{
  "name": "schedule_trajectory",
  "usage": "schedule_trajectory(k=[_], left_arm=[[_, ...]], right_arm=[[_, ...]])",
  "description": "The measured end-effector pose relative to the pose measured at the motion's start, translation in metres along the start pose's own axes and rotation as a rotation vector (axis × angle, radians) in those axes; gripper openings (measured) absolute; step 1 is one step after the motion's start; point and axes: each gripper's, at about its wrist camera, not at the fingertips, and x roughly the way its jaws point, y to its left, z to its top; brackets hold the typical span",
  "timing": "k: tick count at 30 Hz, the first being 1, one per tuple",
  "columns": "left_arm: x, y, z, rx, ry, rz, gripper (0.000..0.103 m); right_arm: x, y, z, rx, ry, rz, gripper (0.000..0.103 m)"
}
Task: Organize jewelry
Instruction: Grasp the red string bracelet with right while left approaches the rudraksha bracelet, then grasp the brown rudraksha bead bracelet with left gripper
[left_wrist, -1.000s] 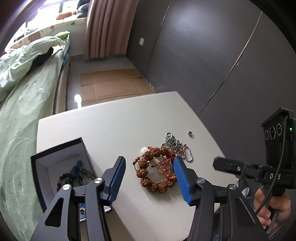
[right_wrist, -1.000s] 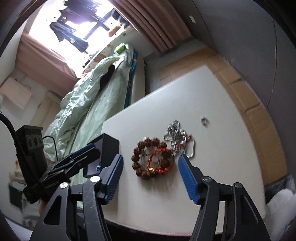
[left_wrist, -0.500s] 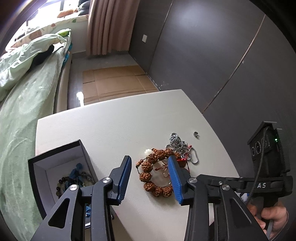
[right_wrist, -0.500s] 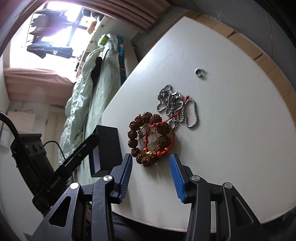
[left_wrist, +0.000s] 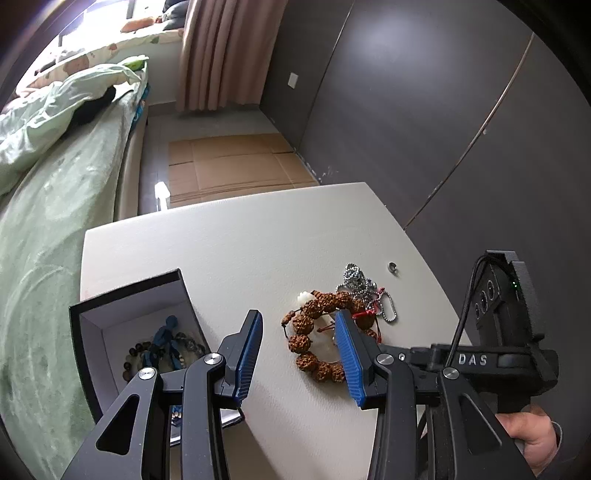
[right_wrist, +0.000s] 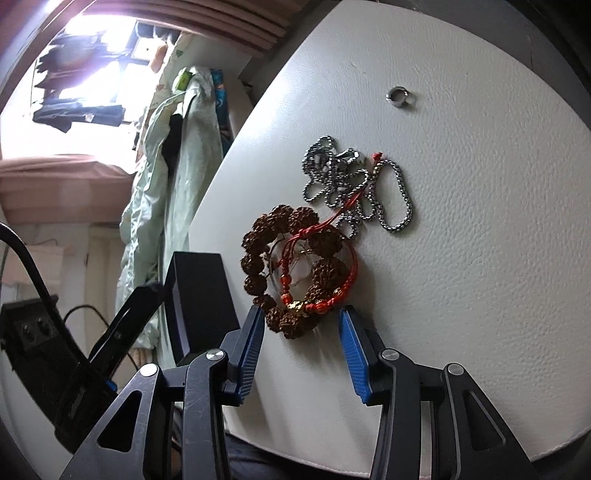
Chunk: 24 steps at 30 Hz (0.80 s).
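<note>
You are hovering both half-open, empty grippers, left (left_wrist: 299, 347) and right (right_wrist: 301, 339), whose jaws have just been closing, at the brown bead bracelet's (right_wrist: 284, 266) 6 o'clock edge.

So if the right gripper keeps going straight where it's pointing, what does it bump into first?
Most likely the brown bead bracelet, at its near edge where the red string bracelet lies on it. The open right gripper points right at them; depth is hard to judge, so it could touch the white table just before.

Brown knobbly-bead bracelet (right_wrist: 291, 269) lies flat on the table, red cord bracelet (right_wrist: 325, 280) across it, tangled silver ball chain (right_wrist: 354, 192) touching; small steel ring (right_wrist: 398, 96) apart.
</note>
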Motion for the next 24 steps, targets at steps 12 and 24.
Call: schedule_trajectory(k=[12,24], left_arm=[[0.009,0.0,-0.001,0.009,0.03,0.002,0.043],[0.037,-0.02,-0.003,0.066,0.08,0.06,0.043]], right_arm=[[-0.008,-0.01,0.004,0.054,-0.045,0.013,0.013],[-0.045,-0.01,0.009,-0.001,-0.143,0.056,0.009]])
